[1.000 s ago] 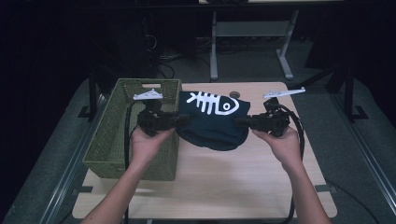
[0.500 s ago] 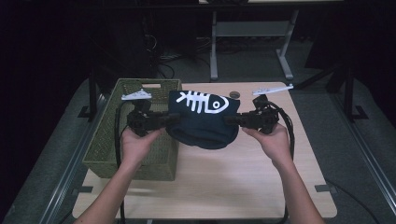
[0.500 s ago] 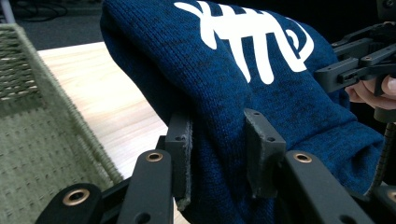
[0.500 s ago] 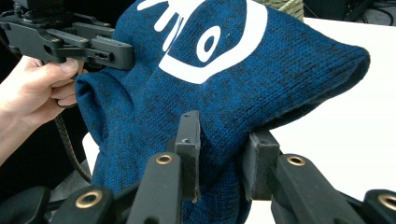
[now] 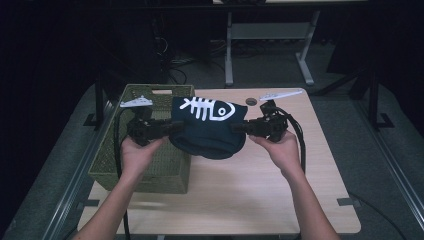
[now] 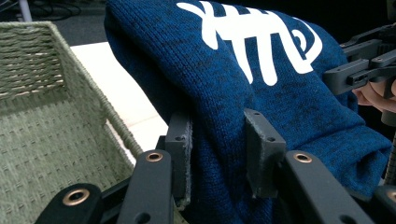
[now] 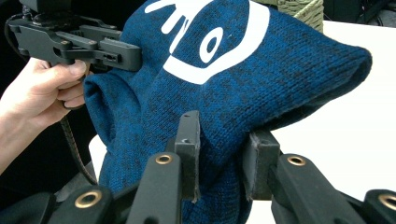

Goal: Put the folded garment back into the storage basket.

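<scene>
A pale wooden desk (image 5: pixel 280 190) stands in a dark room, with a green woven basket (image 5: pixel 120 165) at its 9 o'clock edge. Both hands reach level from 6 o'clock; the left gripper (image 6: pixel 217 154) and right gripper (image 7: pixel 222 154) each clamp the blue knit sweater (image 5: pixel 210 132) (fishbone print), stretched above the basket's right rim.
</scene>
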Available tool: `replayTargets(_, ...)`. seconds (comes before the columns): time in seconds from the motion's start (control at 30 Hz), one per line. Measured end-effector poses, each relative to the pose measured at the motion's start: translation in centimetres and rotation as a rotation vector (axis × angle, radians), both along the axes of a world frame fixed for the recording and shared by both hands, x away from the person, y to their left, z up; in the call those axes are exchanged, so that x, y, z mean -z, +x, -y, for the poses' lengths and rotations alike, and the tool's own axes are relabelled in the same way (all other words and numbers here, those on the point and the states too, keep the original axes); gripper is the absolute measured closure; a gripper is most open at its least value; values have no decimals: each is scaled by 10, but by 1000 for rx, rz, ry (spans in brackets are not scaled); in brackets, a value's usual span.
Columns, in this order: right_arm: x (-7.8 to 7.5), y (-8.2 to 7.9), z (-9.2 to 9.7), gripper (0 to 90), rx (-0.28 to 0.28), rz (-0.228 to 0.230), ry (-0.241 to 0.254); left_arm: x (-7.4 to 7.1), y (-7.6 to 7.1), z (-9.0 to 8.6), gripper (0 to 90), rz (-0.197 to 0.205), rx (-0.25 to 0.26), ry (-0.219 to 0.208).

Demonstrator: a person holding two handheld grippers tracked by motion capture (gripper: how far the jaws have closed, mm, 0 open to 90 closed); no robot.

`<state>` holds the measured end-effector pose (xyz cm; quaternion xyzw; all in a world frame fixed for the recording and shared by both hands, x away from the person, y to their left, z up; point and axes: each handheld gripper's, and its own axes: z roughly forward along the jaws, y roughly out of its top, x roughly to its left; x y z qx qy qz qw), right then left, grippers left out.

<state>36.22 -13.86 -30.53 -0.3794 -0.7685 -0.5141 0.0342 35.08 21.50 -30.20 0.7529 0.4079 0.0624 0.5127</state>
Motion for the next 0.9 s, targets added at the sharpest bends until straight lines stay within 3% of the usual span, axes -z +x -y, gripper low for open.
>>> replayTargets(0.9,0,14,-67,707,-68,4,23,3,-5,-61,655,-18,-114,10)
